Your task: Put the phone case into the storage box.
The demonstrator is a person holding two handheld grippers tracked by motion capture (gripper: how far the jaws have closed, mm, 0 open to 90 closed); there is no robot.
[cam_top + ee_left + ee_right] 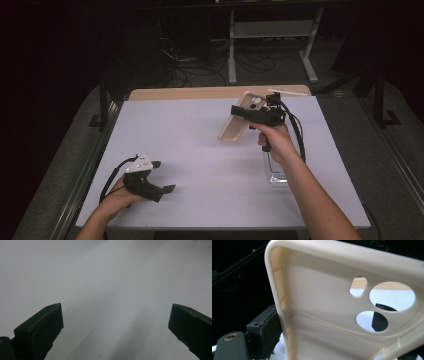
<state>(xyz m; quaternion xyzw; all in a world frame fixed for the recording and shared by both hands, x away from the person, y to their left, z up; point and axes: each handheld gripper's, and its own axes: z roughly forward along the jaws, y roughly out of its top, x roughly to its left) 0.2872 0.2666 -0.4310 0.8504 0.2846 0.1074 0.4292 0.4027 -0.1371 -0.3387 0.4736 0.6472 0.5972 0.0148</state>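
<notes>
Overhead, right gripper [243, 113] lifted, apparently clamping the phone case [239, 122]; left gripper [162, 176] low, jaws wide

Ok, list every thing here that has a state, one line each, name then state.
left gripper: open, holds nothing, low over the table.
right gripper: shut on the phone case, lifted above the table.
phone case: cream, empty, held off the table, tilted, its inside faces the right gripper's camera.
clear case: lies flat on the table near the right forearm.
white piece: lies at the table's far edge.
</notes>
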